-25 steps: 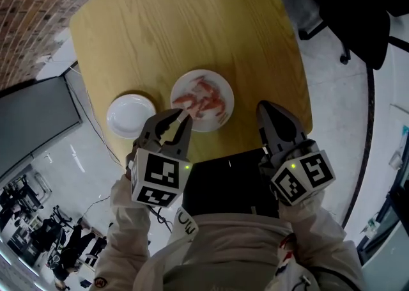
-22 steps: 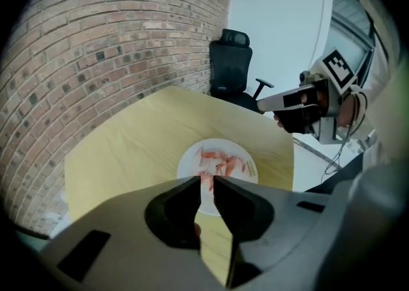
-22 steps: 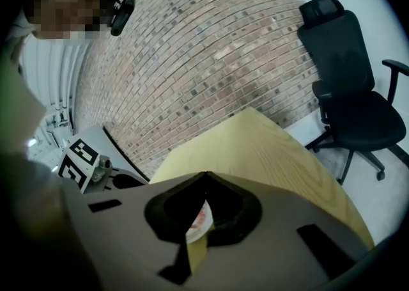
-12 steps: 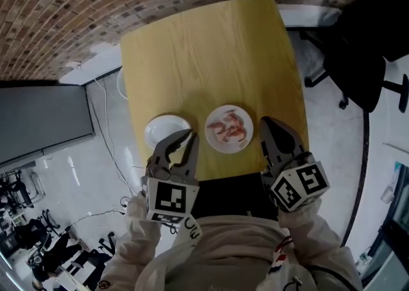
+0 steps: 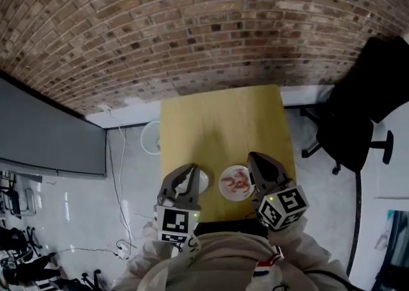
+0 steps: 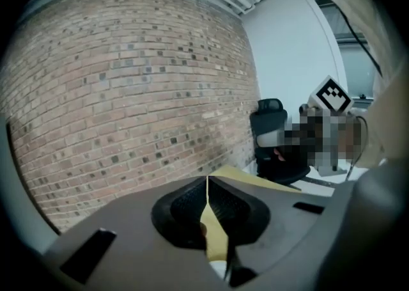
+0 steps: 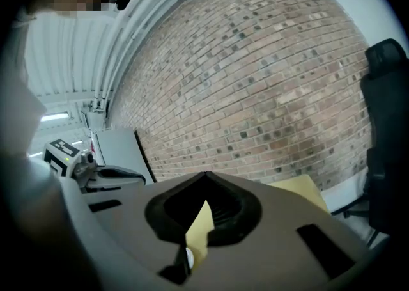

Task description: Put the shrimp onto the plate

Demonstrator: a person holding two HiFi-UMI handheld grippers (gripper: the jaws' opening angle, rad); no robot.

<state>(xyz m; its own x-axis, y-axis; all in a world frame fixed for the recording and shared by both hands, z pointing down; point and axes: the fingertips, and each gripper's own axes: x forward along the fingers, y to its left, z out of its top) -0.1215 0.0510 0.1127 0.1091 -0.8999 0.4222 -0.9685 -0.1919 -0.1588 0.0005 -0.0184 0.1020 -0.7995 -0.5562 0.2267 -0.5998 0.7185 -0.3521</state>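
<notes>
Head view: the shrimp (image 5: 236,183) lie piled on a white plate (image 5: 222,188) on the table (image 5: 217,123). They are just left of my right gripper (image 5: 251,156) and to the right of my left gripper (image 5: 190,168). I judge the right one nearer. Their long axes are too small to read. An empty plate (image 5: 203,181) peeks out beside the left tips.

Left gripper view: the jaws have just been closing; tips meet, nothing between them.

Right gripper view: tips together, nothing held.

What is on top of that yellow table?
A plate of shrimp and a white plate beside it. The left gripper, whose jaws have just been closing on nothing, covers most of the white plate, hiding its contents.
</notes>
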